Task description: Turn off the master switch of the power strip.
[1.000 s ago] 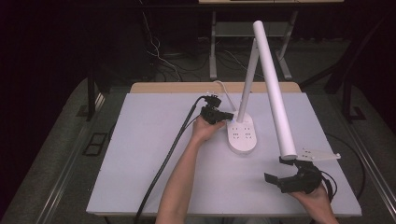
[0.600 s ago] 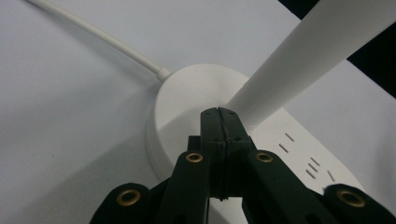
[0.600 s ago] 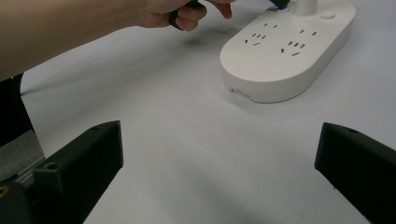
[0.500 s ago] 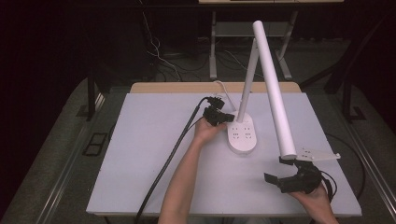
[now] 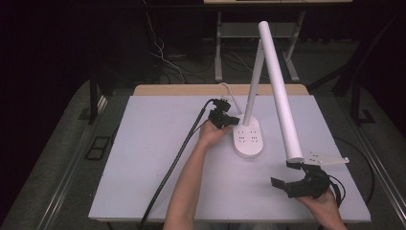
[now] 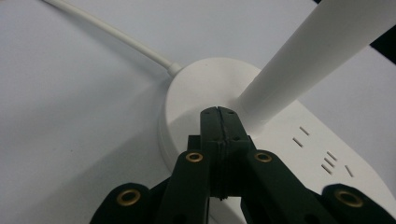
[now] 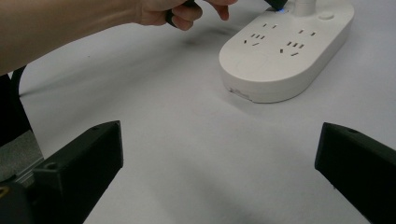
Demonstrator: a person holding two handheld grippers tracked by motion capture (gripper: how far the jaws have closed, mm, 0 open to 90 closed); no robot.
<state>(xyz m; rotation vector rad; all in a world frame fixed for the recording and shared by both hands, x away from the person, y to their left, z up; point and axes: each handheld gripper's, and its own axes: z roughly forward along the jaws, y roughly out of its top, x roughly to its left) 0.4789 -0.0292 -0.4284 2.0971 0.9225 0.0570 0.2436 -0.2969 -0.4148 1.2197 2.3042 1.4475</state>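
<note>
On table [image 5: 143,158]: lamp base [image 5: 249,140] | left hand-held gripper [image 6: 218,122] pressed together | right hand-held gripper [image 5: 287,178] spread

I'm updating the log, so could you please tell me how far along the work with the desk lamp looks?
Nothing looks finished. The lamp base stands upright on the table with its sockets empty. In hand: the left gripper, fingers shut together, is at the base beside the stem, perhaps pressing a switch. The right gripper waits open near the table's front edge. No light shows from the lamp head, so switching on seems left.
</note>
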